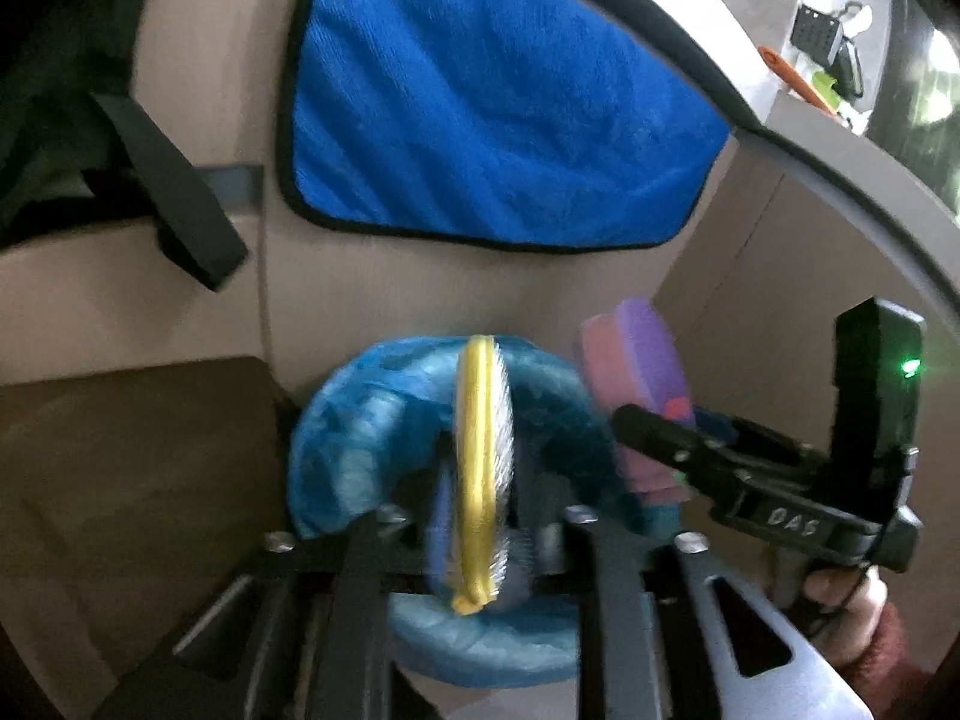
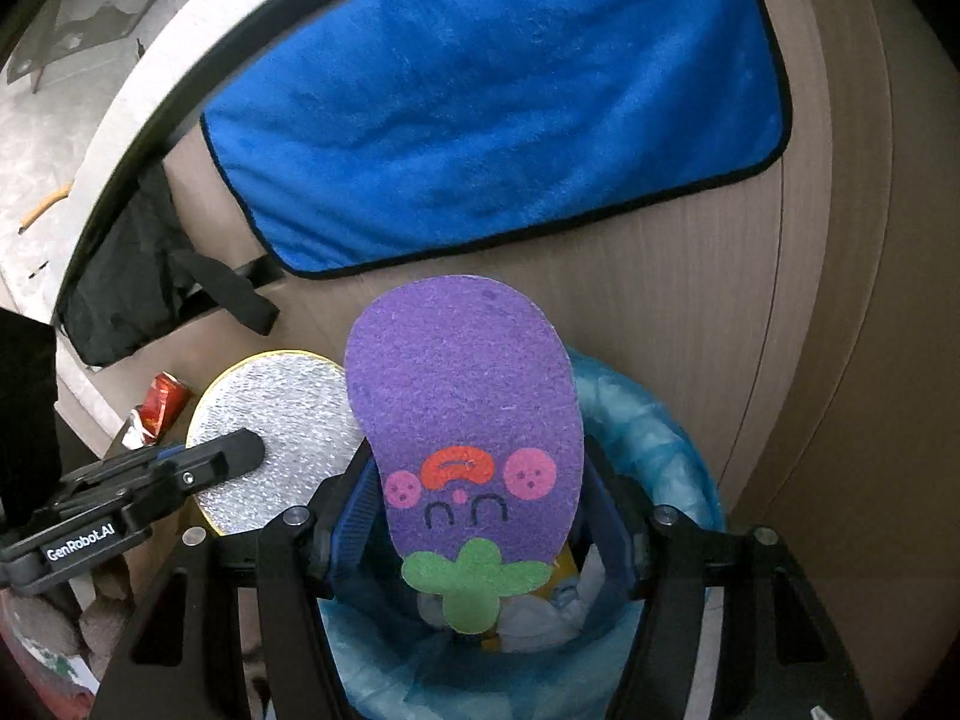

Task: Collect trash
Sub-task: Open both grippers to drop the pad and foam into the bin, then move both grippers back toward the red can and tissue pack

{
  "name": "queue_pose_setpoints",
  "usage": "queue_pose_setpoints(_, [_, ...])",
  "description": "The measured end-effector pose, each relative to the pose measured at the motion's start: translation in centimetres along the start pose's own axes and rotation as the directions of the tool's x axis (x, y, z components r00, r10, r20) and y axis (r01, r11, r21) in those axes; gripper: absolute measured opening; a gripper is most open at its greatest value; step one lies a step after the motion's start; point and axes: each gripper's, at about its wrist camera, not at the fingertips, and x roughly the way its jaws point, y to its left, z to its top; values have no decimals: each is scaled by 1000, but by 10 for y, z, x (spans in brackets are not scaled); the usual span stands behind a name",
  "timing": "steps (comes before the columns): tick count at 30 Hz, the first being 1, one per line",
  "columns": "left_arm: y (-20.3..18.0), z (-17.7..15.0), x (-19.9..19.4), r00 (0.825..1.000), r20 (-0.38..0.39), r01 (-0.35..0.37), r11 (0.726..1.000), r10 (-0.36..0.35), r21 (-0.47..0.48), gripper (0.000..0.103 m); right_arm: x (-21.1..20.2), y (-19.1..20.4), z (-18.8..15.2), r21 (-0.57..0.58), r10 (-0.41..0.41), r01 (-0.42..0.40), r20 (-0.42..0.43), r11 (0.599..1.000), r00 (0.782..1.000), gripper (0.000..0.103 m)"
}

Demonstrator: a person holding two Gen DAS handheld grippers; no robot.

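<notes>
- Left gripper (image 1: 474,531) fingers loosely straddle the silver pad (image 1: 480,468), mid-frame over the bin (image 1: 336,450); it could glance off the rim.
- Right gripper (image 2: 480,516) fingers hold the purple sponge (image 2: 462,408), centre frame above the bin; released off-centre, it may land outside.

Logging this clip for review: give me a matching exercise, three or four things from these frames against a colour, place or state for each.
Things:
1. purple sponge
2. silver round sponge
3. blue towel
4. bin liner

Descriptions:
A. hangs over the counter edge
B. light blue plastic folded over the bin rim
C. yellow-edged, between the left gripper's fingers
D. cartoon face and green leaf, in the right gripper

Pairs: 1-D, 2-C, 3-A, 4-B
</notes>
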Motion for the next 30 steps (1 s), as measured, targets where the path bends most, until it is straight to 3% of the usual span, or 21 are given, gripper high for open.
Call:
queue_pose_setpoints(2, [6, 2, -3, 1000, 20, 20, 1000, -19, -21, 52, 0, -1, -2, -3, -27, 27, -3, 1000, 1000, 70])
queue_pose_setpoints(6, [17, 4, -14, 999, 35, 8, 999, -7, -35, 58, -3, -2, -3, 13, 6, -7, 4, 1000, 1000, 71])
queue_pose_setpoints(11, [41, 0, -42, 998, 55, -23, 997, 27, -77, 59, -14, 15, -2, -15, 23, -23, 6, 1000, 1000, 72])
queue_pose_setpoints(17, [87, -20, -105, 984, 104, -128, 982, 143, -136, 59, -33, 71, 5, -141, -5, 11, 43, 990, 999, 72])
queue_pose_setpoints(22, [134, -41, -174, 940, 161, -274, 947, 301, -170, 59, -43, 130, 10, -233, 40, -20, 82, 972, 996, 72])
queue_pose_setpoints(30, [229, -80, -278, 859, 174, -411, 851, 482, -328, 59, -11, 249, 7, -334, 170, -166, -18, 928, 985, 72])
